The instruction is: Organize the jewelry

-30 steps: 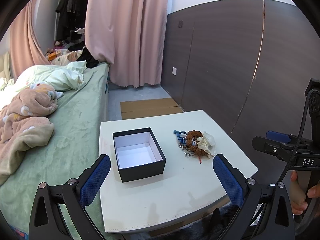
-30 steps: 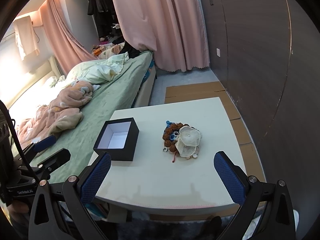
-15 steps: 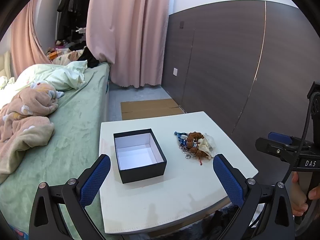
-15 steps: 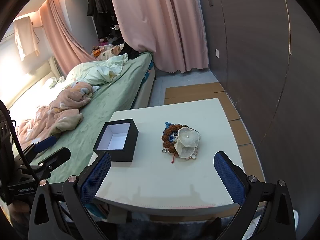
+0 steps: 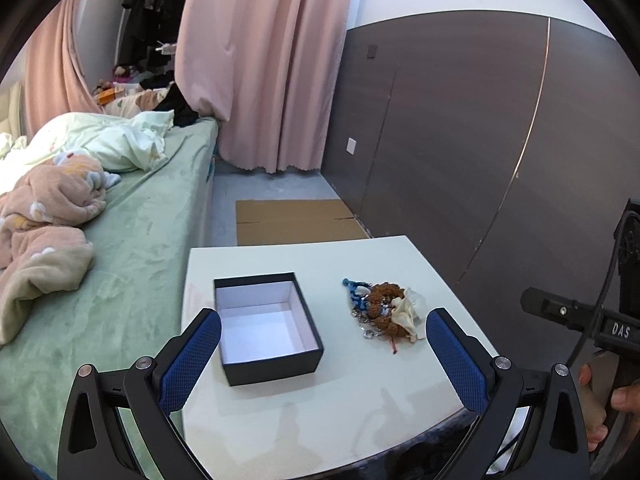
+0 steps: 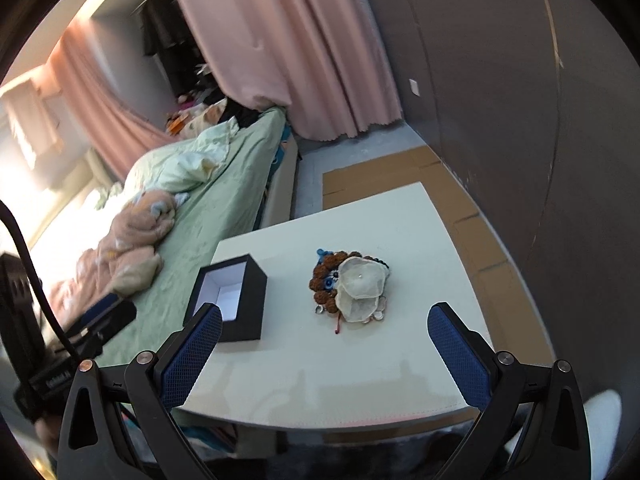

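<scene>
Task looks barely begun, if at all. Box (image 5: 267, 326) is black w/ white lining, lid off, sitting open near the table's (image 5: 328, 408) left edge, bed-side; inside shows nothing but bare lining in the left view, and what the right view shows of the interior is bare too. All the jewelry is one heap (image 5: 382, 312) toward the table's right half, apart from the box, not touching it: brown bead bracelet, blue bits, small silver rings or clips, a pale translucent flower-like piece (image 6: 360, 288) on top, a red cord end poking out toward the near edge. Exact count of pieces can't be told, too tangled. Left hand-held gripper (image 5: 322, 360) is wide open, holding nothing, hovering over the near edge w/ the box just past its left finger. Right hand-held gripper (image 6: 324, 356) is also wide open and empty, hanging short of the near edge, heap ahead between its fingers but well off. So, my read: nothing sorted yet; every piece remains to be picked from the heap and moved into the box. Heap likely needs untangling first, one item at a time.
</scene>
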### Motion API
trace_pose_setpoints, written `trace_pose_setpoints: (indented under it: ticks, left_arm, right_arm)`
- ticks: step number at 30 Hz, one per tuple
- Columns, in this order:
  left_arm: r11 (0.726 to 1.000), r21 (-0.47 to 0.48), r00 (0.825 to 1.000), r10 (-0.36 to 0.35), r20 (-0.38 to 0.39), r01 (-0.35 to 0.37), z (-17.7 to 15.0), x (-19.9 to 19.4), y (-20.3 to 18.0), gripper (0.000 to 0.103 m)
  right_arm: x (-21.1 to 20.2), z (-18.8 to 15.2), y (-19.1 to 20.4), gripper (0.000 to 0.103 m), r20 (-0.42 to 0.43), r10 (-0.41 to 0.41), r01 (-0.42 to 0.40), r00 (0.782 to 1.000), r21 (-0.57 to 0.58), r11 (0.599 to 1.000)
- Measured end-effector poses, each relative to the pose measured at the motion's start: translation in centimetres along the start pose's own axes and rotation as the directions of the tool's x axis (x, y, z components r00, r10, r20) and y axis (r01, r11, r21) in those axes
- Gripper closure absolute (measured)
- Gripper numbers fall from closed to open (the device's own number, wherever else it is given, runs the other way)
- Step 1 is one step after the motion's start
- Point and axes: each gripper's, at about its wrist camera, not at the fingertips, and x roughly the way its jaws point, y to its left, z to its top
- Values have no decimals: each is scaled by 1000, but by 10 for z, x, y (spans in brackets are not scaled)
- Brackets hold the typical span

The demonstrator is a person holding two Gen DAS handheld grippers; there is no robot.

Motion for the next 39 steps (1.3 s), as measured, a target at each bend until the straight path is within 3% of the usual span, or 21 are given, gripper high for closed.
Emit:
trace_pose_setpoints:
  ticks: [6, 8, 11, 17, 24, 30, 34, 36, 38, 39]
  left_arm:
    - [999, 19, 999, -39, -33, 40, 2, 21, -12, 8]
    - [998, 18, 998, -52, -46, 53, 2, 28, -14, 16]
    - [997, 19, 995, -69, -74, 71, 3, 41, -18, 24]
    - [997, -9, 988, -79, -132, 79, 4, 71, -20, 34]
    - [997, -41, 984, -77, -161, 71, 9, 96, -18, 36]
    - [997, -33, 981, -80, -178, 75, 15, 117, -19, 36]
    - [996, -41, 978, -90, -191, 83, 18, 129, -18, 36]
    - [995, -47, 976, -94, -197, 86, 17, 133, -17, 36]
    - [995, -57, 973, -97, -209, 87, 16, 138, -16, 36]
    - [994, -60, 972, -98, -214, 87, 15, 139, -16, 36]
  right_arm:
    - [15, 4, -25, 2, -1, 28, -27, 1000, 105, 994]
    - [22, 4, -32, 6, -11, 44, -42, 999, 146, 988]
    - [40, 3, -41, 15, -43, 78, -67, 996, 212, 975]
    - [80, -3, -60, 17, -123, 134, -85, 983, 339, 937]
    - [122, -7, -77, 17, -180, 177, -76, 968, 460, 885]
    - [156, -2, -77, 18, -233, 158, -32, 960, 468, 883]
    - [169, 0, -70, 35, -274, 145, -5, 951, 454, 891]
    - [175, -3, -68, 52, -295, 142, 7, 945, 452, 892]
    - [180, -6, -70, 83, -311, 138, 20, 940, 456, 890]
    - [180, -7, -71, 92, -312, 134, 25, 941, 458, 889]
